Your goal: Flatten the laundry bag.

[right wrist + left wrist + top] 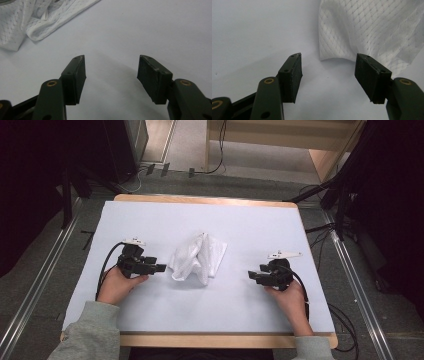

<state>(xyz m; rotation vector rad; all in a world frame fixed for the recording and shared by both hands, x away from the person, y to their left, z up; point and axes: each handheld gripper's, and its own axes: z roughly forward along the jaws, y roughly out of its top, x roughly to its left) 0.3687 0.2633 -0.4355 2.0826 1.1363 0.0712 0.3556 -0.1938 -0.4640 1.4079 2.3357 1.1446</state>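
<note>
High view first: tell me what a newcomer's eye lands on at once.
A crumpled white mesh cloth lies in the middle of the pale table sheet. The left tongs sit close beside its left edge, jaws open, the cloth hem just ahead of them. The right tongs, also open, wait farther off over bare sheet.

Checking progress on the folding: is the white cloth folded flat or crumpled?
Crumpled. The white cloth lies bunched in uneven ridges and creases on the table, edges ragged.
</note>
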